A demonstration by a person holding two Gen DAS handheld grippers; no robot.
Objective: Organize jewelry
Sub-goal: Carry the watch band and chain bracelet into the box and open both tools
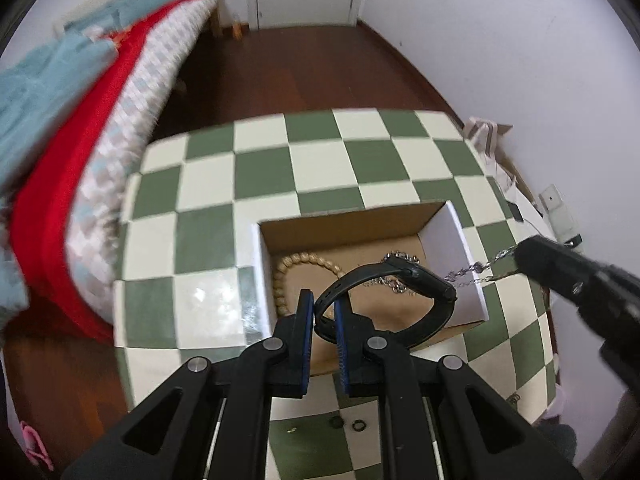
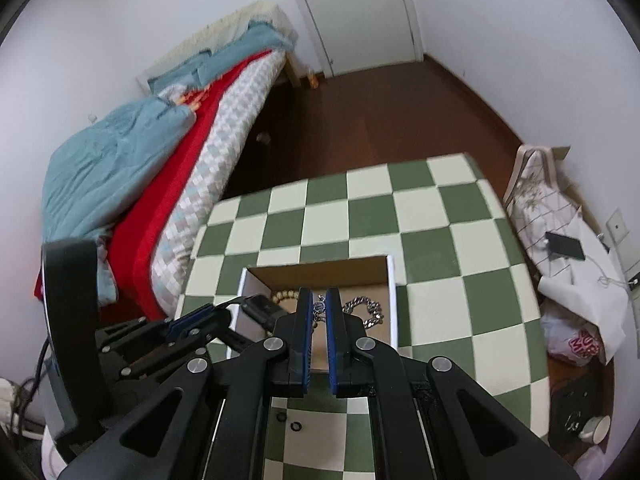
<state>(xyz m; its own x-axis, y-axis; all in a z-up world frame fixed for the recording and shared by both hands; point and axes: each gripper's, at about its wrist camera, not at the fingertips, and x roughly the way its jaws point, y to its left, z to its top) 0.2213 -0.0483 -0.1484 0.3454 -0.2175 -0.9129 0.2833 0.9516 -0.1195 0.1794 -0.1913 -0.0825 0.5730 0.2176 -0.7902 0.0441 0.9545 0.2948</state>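
**A:** What can't you make out?

**B:** No hand or sleeve shows in either view, only the black linkages. In the left wrist view the right hand-held gripper comes in from the right edge blurred, so its tips are a dark lump. Three small dark rings lie on the table near the bottom edge, too small to tell apart. The near wall of the box is hidden behind the fingers.

**A:** And the left hand-held gripper?

**B:** Clamped on the strap of a black watch. The blue pads nearly meet with the band between them, and the rest of the band arcs up and to the right, over the open box.

**A:** The right one from its own camera?

**B:** Its pads pinch a thin silver chain at the tips. In the left wrist view that chain runs from its tip down towards the box, across the right wall.

**A:** What is in the box?

**B:** A wooden bead bracelet lies at the left of the cardboard floor, and a chunky silver link bracelet sits further right.

**A:** How are the two tools posed?

**B:** Both point steeply down over the box, left one beside the right, fingers aimed at the box interior from the near side of the table.
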